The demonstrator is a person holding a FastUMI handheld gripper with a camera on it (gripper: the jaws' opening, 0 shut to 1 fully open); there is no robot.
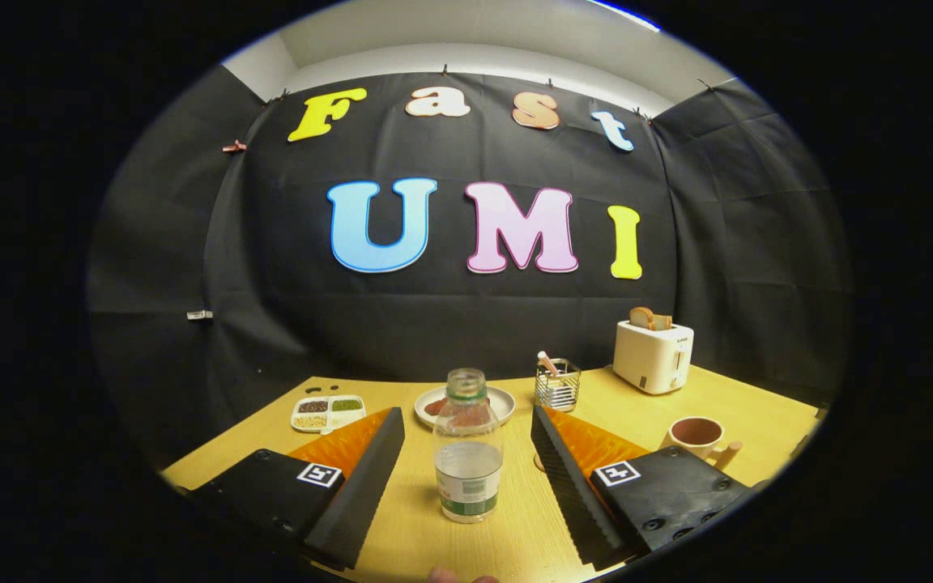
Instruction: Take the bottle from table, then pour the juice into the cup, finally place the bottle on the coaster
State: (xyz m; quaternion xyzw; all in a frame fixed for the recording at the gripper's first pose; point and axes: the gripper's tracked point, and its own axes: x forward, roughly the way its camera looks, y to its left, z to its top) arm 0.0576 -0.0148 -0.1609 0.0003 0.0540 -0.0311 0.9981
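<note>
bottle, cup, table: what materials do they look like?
Bottle, standing between the open gripper's fingers without touching them: clear glossy plastic, probably; you see through it, with a printed label band. Cup, beyond the right finger: matte pinkish ceramic by its thick rim, though it could be plastic. Table: smooth yellow surface, laminate or painted wood; no grain visible.

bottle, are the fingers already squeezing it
No, the bottle stands upright on the table between the open gripper fingers, with a clear gap on each side.
</note>
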